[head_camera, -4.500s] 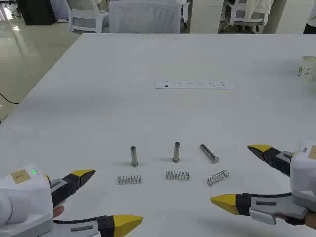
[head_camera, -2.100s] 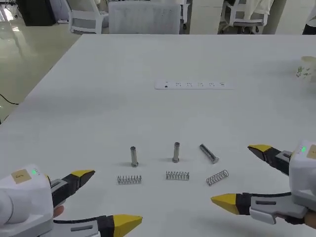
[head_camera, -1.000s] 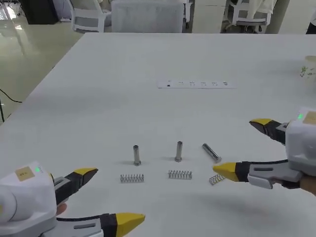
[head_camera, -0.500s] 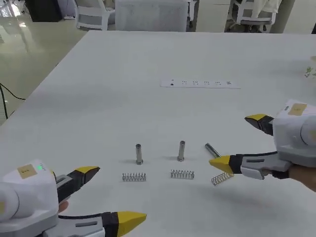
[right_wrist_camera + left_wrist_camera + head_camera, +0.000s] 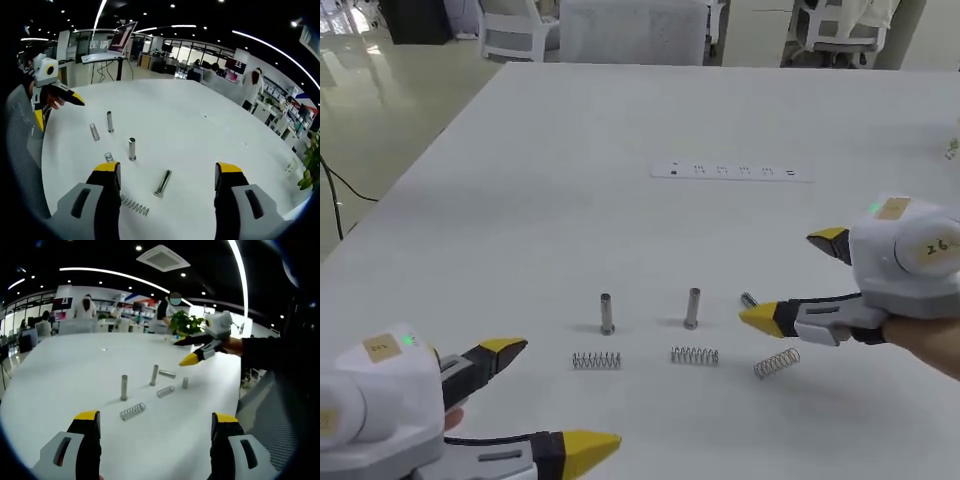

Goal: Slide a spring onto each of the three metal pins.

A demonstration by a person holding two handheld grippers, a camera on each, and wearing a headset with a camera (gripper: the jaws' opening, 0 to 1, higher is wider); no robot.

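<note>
My right tongs [image 5: 790, 277] gape empty above the lying pin [image 5: 163, 183] and its nearby spring [image 5: 776, 363]; my left tongs [image 5: 555, 393], equally wide and empty, hover over the tabletop [image 5: 620, 200].

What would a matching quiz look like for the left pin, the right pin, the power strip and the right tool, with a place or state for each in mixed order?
1. left pin
2. right pin
3. power strip
4. right tool

A. lying on its side
B. open
C. standing upright
D. farthest away of the four

Pairs: 1-C, 2-A, 3-D, 4-B.
</note>
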